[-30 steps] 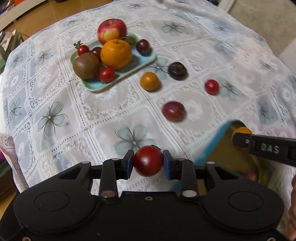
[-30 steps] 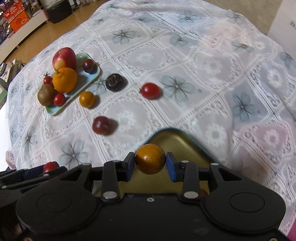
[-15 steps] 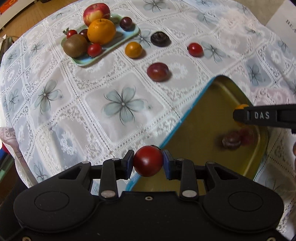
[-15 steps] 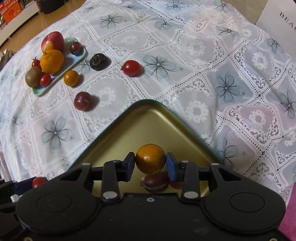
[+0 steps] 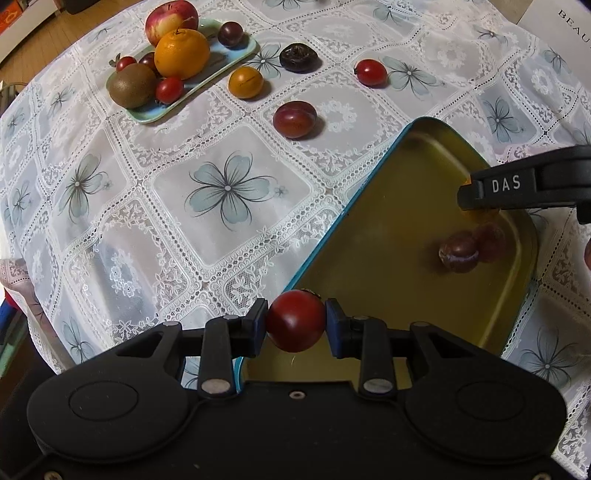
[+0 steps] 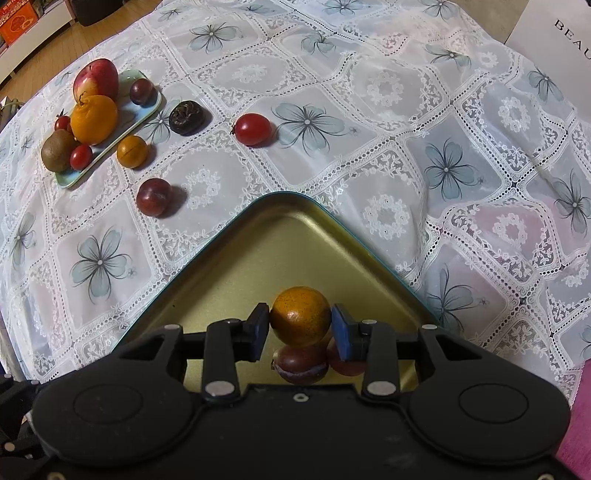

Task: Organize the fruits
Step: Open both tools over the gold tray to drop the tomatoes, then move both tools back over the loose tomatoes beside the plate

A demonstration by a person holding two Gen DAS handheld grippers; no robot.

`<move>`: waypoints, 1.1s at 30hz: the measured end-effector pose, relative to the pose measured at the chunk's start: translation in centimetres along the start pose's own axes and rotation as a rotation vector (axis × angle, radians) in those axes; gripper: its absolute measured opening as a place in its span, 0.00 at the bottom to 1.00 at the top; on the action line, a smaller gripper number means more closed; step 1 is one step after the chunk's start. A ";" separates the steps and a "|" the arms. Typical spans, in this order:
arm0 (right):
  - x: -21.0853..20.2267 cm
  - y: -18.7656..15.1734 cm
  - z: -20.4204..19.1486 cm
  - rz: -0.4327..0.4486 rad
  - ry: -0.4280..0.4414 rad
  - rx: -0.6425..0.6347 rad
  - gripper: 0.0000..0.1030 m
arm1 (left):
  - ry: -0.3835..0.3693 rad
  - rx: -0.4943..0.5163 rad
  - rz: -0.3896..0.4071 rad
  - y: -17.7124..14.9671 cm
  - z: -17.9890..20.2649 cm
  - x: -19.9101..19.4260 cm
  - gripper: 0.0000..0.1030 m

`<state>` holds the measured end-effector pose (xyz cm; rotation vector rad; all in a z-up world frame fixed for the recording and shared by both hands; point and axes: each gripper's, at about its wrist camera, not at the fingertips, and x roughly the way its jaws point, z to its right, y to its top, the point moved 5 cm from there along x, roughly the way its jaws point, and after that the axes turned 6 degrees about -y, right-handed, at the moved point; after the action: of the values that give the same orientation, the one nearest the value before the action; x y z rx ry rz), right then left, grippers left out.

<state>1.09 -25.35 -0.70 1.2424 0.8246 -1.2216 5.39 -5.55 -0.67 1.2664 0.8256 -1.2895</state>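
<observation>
Fingers (image 5: 258,326) clamped on red tomato (image 5: 295,320).

From my remote feed: a table draped in a white lace cloth (image 6: 388,88) printed with grey-blue flowers fills nearly all of both views. Beyond the cloth's far left edge I see a wood floor (image 6: 107,33) in warm brown. A low white shelf (image 6: 33,27) runs along that floor, with a red-orange box (image 6: 14,24) on it. A dark object (image 6: 99,11) stands on the floor just beside the shelf; I cannot tell what it is. At the cloth's far right corner lies a white card (image 6: 554,37) with black lettering. Light is warm and even.
</observation>
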 end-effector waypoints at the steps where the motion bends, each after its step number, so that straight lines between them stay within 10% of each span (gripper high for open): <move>1: 0.0 0.0 0.0 -0.001 -0.001 -0.002 0.37 | 0.001 0.001 0.000 0.0 0.1 0.0 0.40; 33: 0.6 -0.1 0.2 -0.022 0.012 0.020 0.36 | -0.001 -0.004 0.039 0.6 -0.2 -0.6 0.41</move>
<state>1.09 -25.66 -1.26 1.2613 0.8379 -1.2439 5.86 -5.34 0.03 1.2731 0.7985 -1.2570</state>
